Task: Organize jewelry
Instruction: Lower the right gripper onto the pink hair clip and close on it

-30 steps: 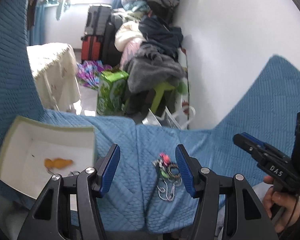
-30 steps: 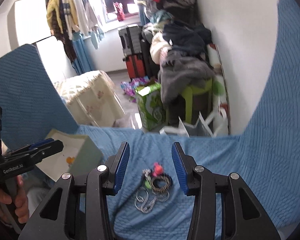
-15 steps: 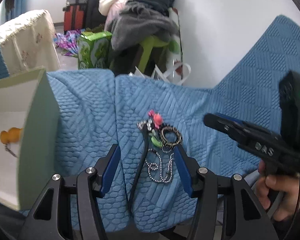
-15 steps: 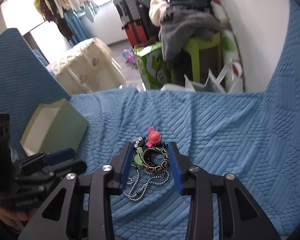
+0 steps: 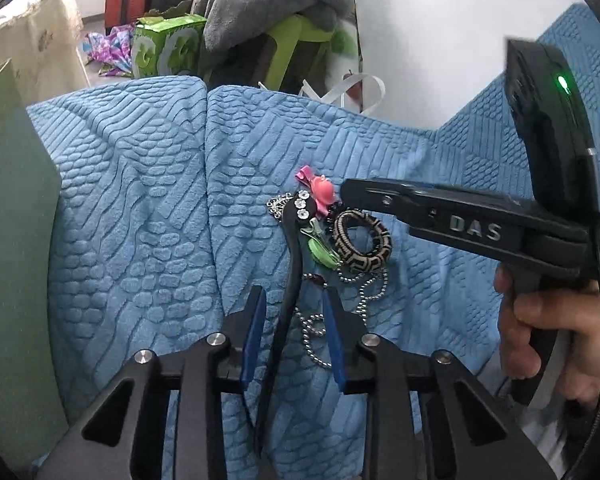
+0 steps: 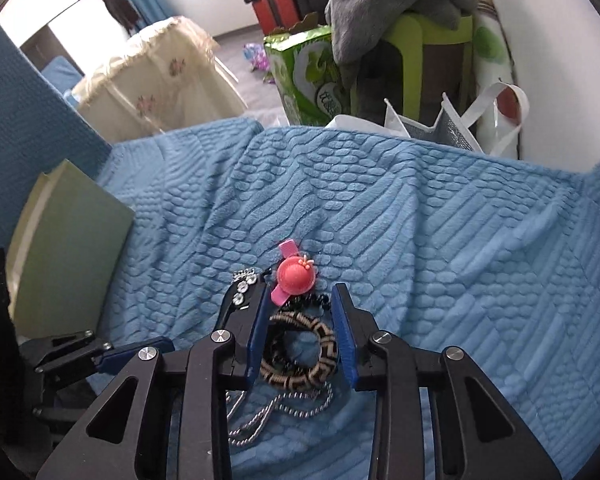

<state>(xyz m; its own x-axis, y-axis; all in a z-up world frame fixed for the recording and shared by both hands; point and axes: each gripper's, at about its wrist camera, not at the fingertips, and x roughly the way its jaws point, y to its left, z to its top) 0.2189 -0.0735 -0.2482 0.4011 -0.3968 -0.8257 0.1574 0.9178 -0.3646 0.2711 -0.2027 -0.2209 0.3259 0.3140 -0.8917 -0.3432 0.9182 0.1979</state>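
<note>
While left gripper straddles black headband, jaws parted, right gripper brackets patterned ring, not yet clamped.

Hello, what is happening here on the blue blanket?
A person is sorting a small pile of jewelry on the blue blanket with two handheld grippers. The right gripper is open, its fingers on either side of the patterned bangle. The left gripper is open around the black headband, not yet closed. A pink clip and bead chains lie in the same pile. A green box waits at the left.
</note>
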